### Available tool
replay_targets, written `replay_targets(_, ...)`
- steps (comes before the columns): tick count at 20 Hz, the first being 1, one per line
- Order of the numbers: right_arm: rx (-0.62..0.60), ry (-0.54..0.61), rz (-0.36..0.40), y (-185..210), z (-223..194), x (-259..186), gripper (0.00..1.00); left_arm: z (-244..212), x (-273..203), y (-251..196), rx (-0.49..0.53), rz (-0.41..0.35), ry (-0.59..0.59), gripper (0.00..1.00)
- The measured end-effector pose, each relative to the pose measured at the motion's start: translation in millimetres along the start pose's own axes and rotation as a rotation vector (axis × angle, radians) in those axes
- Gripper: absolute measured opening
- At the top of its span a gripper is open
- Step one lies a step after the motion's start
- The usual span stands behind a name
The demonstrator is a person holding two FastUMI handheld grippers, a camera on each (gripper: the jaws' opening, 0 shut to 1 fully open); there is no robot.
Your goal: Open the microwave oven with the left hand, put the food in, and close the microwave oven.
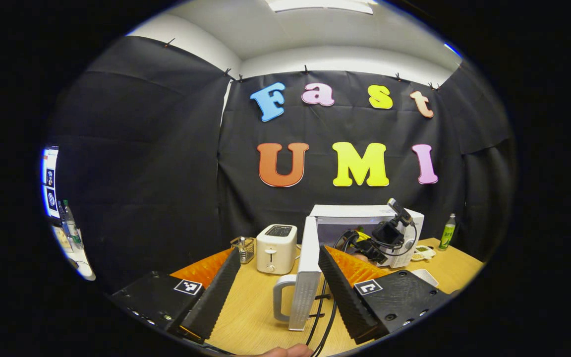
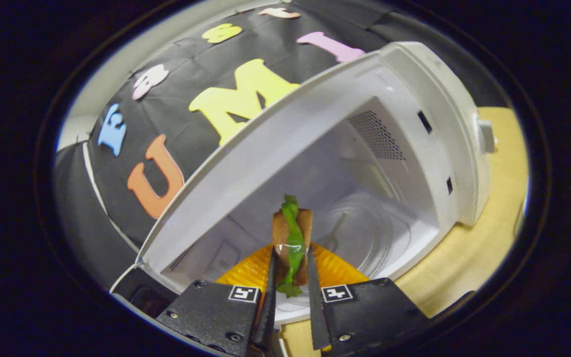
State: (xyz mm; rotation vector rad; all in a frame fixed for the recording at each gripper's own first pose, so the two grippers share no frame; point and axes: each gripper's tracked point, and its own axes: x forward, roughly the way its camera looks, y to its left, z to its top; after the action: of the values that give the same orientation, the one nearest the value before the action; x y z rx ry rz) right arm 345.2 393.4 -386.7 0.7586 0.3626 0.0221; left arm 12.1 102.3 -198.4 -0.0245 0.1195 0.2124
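I see my right gripper (image 2: 290, 292) clamping the sandwich (image 2: 291, 238) at the open microwave (image 2: 414, 148) cavity's mouth; my left gripper (image 1: 278, 290) gapes wide over the wooden table (image 1: 251, 307), door (image 1: 307, 277) edge just ahead.

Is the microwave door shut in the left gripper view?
No, the microwave door stands swung open, edge-on toward the camera, with the cavity exposed behind it.

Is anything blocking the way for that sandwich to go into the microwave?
Nothing visible does. The right gripper holds the sandwich at the mouth of the microwave; the door stands swung open, and the cavity behind the sandwich looks bare down to its glass turntable.
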Motion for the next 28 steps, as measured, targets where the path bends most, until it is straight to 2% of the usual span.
replay_targets(3,0.039,-0.014,-0.071,-12,-12,1,0.35,-9,8,-1,-0.050,-0.004,0.015,0.95)
replay_targets(4,0.024,-0.008,-0.086,-16,-19,5,0.36,-11,9,-5,-0.057,-0.019,0.025,0.95)
replay_targets(5,-0.018,0.005,-0.097,-19,-24,9,0.31,-11,11,-2,-0.062,-0.011,0.030,0.95)
replay_targets(7,-0.097,-0.008,-0.094,-20,-29,14,0.32,-9,13,2,-0.058,0.001,0.022,0.95)
replay_targets(9,-0.139,-0.035,-0.098,-26,-29,14,0.36,-9,12,1,-0.047,0.009,0.017,0.95)
replay_targets(10,-0.160,-0.051,-0.105,-30,-28,15,0.46,-8,12,2,-0.043,0.016,0.015,0.95)
replay_targets(11,-0.184,-0.066,-0.116,-35,-24,15,0.43,-8,12,3,-0.042,0.021,0.017,0.95)
replay_targets(12,-0.202,-0.068,-0.116,-39,-23,16,0.50,-7,10,4,-0.042,0.025,0.020,0.95)
replay_targets(13,-0.225,-0.083,-0.111,-41,-21,15,0.51,-6,8,5,-0.040,0.029,0.019,0.95)
replay_targets(14,-0.274,-0.131,-0.123,-47,-14,14,0.63,-5,4,7,-0.036,0.033,0.017,0.95)
replay_targets(15,-0.320,-0.160,-0.161,-56,-9,12,0.65,-5,2,8,-0.032,0.037,0.021,0.95)
replay_targets(16,-0.347,-0.170,-0.171,-57,-11,8,0.63,-8,1,8,-0.029,0.041,0.036,0.95)
replay_targets(17,-0.366,-0.165,-0.163,-54,-12,11,0.63,-10,-3,7,-0.024,0.042,0.047,0.95)
replay_targets(18,-0.372,-0.159,-0.153,-54,-14,8,0.77,-9,-6,7,-0.014,0.047,0.050,0.95)
replay_targets(20,-0.365,-0.160,-0.126,-53,-12,3,0.81,-7,-14,13,0.007,0.062,0.046,0.95)
replay_targets(21,-0.371,-0.178,-0.112,-49,-10,1,0.83,-7,-18,15,0.014,0.068,0.050,0.84)
replay_targets(22,-0.416,-0.163,-0.104,-48,-11,0,0.85,-8,-22,18,0.018,0.080,0.060,0.95)
replay_targets(23,-0.455,-0.156,-0.093,-46,-14,-3,0.80,-10,-28,25,0.022,0.098,0.075,0.95)
replay_targets(24,-0.484,-0.149,-0.072,-42,-16,-7,0.87,-10,-35,31,0.026,0.113,0.083,0.95)
replay_targets(26,-0.540,-0.171,-0.024,-32,-13,-20,0.92,-9,-47,41,0.042,0.138,0.086,0.95)
replay_targets(27,-0.566,-0.186,-0.006,-30,-9,-28,0.99,-7,-53,47,0.050,0.148,0.084,0.95)
replay_targets(28,-0.578,-0.189,0.014,-28,-10,-37,0.99,-6,-57,50,0.056,0.154,0.079,0.95)
